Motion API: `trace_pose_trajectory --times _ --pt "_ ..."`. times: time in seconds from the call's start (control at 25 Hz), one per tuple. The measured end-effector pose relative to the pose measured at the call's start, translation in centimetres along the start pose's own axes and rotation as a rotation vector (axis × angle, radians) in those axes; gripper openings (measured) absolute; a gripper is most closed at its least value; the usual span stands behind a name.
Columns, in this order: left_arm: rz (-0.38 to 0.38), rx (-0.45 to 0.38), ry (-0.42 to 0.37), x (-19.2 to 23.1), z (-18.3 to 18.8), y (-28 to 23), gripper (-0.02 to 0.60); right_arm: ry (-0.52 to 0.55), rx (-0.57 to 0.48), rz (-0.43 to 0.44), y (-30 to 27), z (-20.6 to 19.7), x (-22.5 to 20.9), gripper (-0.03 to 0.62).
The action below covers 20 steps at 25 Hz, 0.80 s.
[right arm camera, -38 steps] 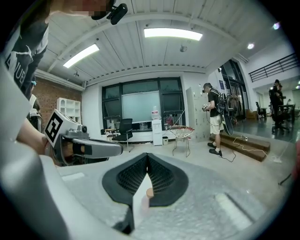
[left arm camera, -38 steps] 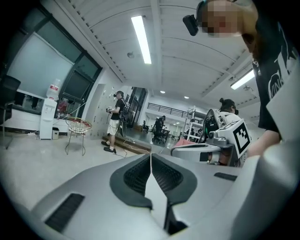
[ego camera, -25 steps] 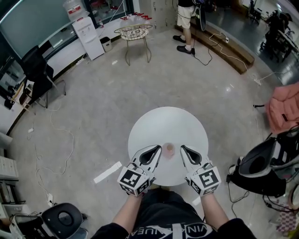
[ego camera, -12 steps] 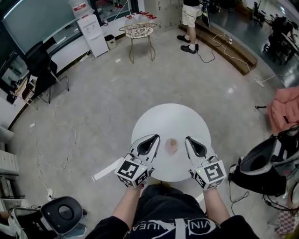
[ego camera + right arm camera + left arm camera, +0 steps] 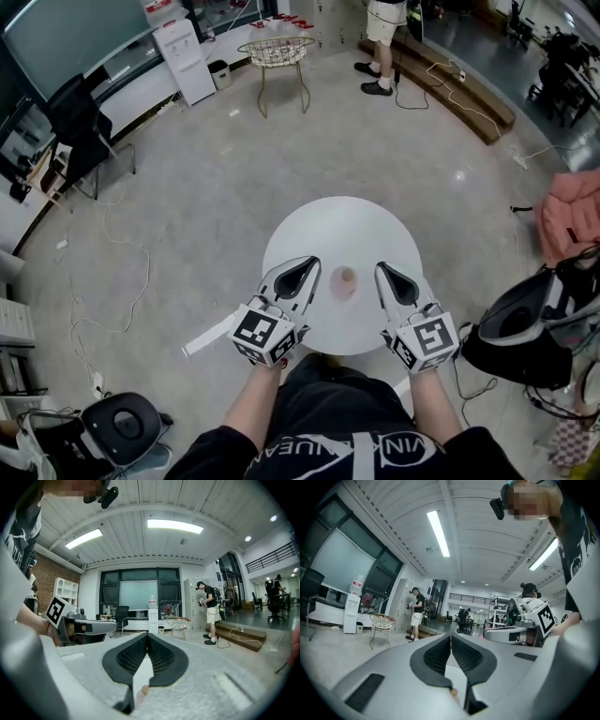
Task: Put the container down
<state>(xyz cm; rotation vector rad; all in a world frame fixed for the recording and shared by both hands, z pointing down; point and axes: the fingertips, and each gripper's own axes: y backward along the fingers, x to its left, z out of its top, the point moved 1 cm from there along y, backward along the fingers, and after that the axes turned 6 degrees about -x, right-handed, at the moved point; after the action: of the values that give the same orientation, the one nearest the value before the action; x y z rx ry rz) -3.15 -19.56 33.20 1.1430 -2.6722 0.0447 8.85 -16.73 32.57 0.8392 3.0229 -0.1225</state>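
Observation:
A small pinkish container stands upright on the round white table, near its front half. My left gripper is just left of it and my right gripper just right of it, both a little apart from it. In the left gripper view the jaws are pressed together with nothing between them. The right gripper view shows the same: jaws shut and empty. Neither gripper view shows the container.
A black bag and pink cloth lie to the table's right. A black stool stands at lower left and a strip of white tape lies on the floor. Far back are a wire basket stand, a water dispenser and a standing person.
The head view has shifted, so the table sits higher in the picture. Both grippers stay shut on either side of the container, which has not moved on the table.

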Motion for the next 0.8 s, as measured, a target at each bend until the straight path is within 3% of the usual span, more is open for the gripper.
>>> trace_pose_trajectory --times 0.8 --pt "-0.013 0.022 0.018 -1.3 -1.1 -0.6 0.015 -0.017 0.025 -0.024 1.5 -1.0 -1.0 0.006"
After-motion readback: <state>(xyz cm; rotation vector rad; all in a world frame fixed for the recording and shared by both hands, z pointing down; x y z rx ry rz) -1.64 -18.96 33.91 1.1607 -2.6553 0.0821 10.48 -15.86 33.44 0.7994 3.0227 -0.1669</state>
